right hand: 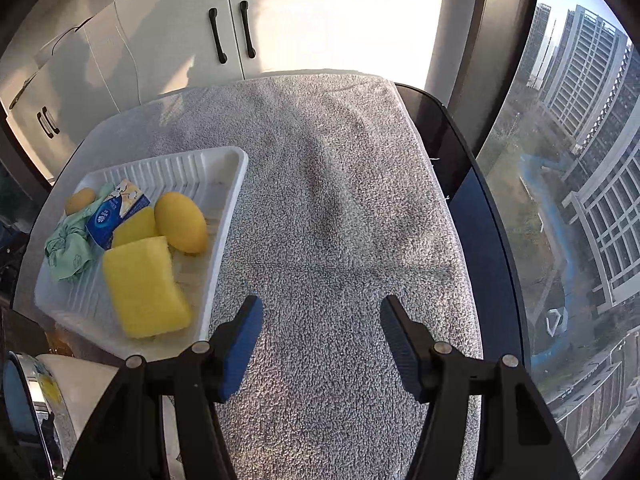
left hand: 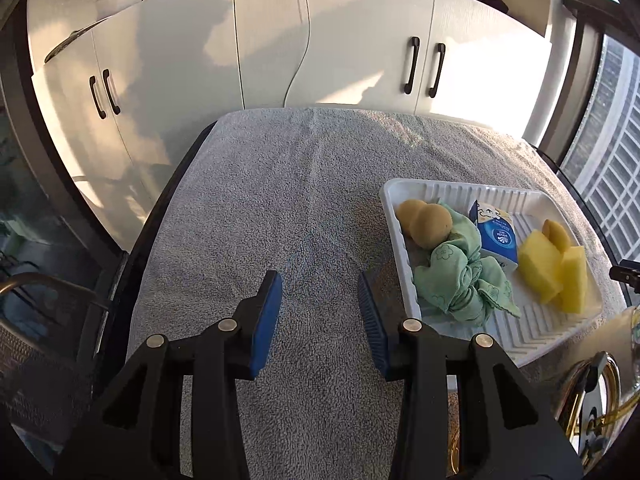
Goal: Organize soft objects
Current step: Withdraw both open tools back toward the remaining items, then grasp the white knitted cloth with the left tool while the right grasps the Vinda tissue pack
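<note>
A white ribbed tray point(left hand: 516, 194) point(right hand: 224, 160) sits on a grey towel. It holds a crumpled green cloth point(left hand: 460, 276) point(right hand: 66, 250), a blue and white tissue pack point(left hand: 496, 232) point(right hand: 116, 212), yellow sponges point(left hand: 556, 272) point(right hand: 144, 286), a tan peanut-shaped sponge point(left hand: 426, 220) point(right hand: 80, 200) and an oval yellow one point(right hand: 182, 222). My left gripper point(left hand: 320, 286) is open and empty over the towel, left of the tray. My right gripper point(right hand: 320, 306) is open and empty over the towel, right of the tray.
The grey towel point(left hand: 288, 200) point(right hand: 340, 200) covers a dark round table point(right hand: 488, 216). White cabinets point(left hand: 280, 40) stand behind. A mesh basket point(left hand: 36, 360) is at the left. A window point(right hand: 580, 160) is at the right. A white object point(right hand: 80, 384) lies near the tray's front.
</note>
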A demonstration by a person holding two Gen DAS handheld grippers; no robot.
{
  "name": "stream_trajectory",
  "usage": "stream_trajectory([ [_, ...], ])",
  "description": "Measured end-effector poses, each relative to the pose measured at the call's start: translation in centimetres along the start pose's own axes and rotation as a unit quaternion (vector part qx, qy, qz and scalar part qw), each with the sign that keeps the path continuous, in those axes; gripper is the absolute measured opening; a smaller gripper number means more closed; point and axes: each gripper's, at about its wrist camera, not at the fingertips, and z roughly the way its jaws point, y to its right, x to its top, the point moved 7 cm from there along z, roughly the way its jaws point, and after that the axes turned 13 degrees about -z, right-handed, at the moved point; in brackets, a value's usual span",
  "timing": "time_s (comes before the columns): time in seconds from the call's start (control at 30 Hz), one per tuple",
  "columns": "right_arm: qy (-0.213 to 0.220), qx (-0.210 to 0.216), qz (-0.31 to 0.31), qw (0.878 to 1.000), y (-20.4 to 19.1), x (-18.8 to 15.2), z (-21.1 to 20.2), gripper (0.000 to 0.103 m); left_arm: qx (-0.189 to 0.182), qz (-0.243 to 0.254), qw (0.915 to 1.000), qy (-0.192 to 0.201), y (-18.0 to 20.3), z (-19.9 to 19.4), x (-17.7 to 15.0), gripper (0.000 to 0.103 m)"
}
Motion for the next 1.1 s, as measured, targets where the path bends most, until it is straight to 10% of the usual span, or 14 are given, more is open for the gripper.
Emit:
stream_trajectory([
  [0.6,0.034,-0.002,0.053,0.998,2.6,-12.0,-5.0,0.076,-0.007,-0.002,0.9994,0.034,-3.5,-6.2,-9.0,0.038],
  [0.73,0.049,0.013,0.076,0.996,1.9,-14.8,-6.4,0.085,-0.023,-0.008,0.9992,0.030,-3.6,-7.7,-11.8,0.068],
  [1.1,0.039,0.032,0.077,0.996,-3.0,-20.9,-7.9,0.085,-0.022,0.013,0.9987,0.045,-2.5,-12.3,-15.5,0.069],
])
